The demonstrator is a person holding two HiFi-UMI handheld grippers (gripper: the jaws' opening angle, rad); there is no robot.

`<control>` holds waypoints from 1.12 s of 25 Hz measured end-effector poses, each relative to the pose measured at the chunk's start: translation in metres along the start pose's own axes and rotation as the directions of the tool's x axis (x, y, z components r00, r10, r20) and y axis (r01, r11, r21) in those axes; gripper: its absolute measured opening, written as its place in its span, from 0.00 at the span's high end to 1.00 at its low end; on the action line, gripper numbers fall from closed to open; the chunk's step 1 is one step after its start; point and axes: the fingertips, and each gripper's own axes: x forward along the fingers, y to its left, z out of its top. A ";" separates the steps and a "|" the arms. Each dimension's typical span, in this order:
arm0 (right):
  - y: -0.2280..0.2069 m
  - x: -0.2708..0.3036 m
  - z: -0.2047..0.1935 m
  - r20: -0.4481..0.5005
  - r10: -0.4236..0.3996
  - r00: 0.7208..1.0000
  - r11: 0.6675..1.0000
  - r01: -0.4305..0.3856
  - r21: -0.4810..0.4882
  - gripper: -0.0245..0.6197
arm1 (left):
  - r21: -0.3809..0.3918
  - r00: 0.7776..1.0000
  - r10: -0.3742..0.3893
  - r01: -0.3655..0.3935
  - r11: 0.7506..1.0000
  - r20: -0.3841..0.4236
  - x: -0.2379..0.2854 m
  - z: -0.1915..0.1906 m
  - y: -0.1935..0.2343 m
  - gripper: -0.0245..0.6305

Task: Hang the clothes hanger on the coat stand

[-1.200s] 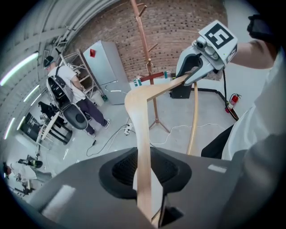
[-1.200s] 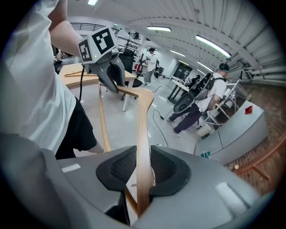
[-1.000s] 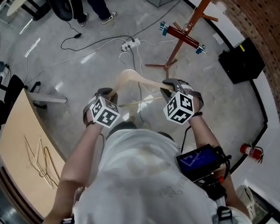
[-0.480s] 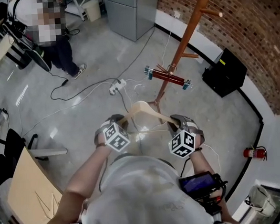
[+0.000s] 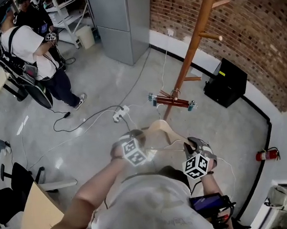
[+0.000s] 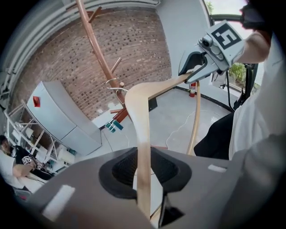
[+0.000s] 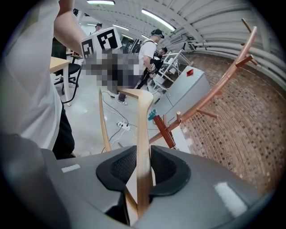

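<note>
I hold a pale wooden clothes hanger (image 5: 160, 128) level in front of me, one shoulder in each gripper. My left gripper (image 5: 136, 136) is shut on its left arm, and my right gripper (image 5: 189, 145) is shut on its right arm. In the left gripper view the hanger (image 6: 142, 129) runs up from between the pads (image 6: 125, 167) to the right gripper (image 6: 196, 74). In the right gripper view the hanger (image 7: 143, 134) is pinched between the pads (image 7: 161, 169). The wooden coat stand (image 5: 193, 44) rises ahead by the brick wall, its upper pegs bare.
A red clip hanger (image 5: 172, 100) hangs low on the stand. A black box (image 5: 224, 84) sits right of it, a grey cabinet (image 5: 117, 25) stands behind, and a fire extinguisher (image 5: 265, 154) is at the right wall. A power strip (image 5: 119, 114) with cables lies on the floor. A person (image 5: 36, 53) stands far left.
The coat stand has come closer and more of its pole and the brick wall shows. Both grippers keep hold of the hanger, now lower in the head view.
</note>
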 end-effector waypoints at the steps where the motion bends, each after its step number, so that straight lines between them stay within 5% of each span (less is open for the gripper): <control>1: -0.004 0.001 -0.002 -0.003 -0.011 1.000 1.000 0.011 0.010 0.80 | 0.013 1.000 0.001 -0.001 1.000 0.006 0.002 0.005 0.003 0.83; 16: -0.046 0.035 -0.047 -0.041 -0.083 0.996 0.991 0.087 0.102 0.80 | 0.131 0.999 -0.006 0.000 0.991 0.045 0.067 0.063 0.024 0.83; 28: -0.044 0.104 -0.072 -0.030 0.021 0.999 0.994 -0.018 0.105 0.79 | 0.152 0.998 0.047 -0.053 0.987 0.043 0.133 0.056 0.037 0.83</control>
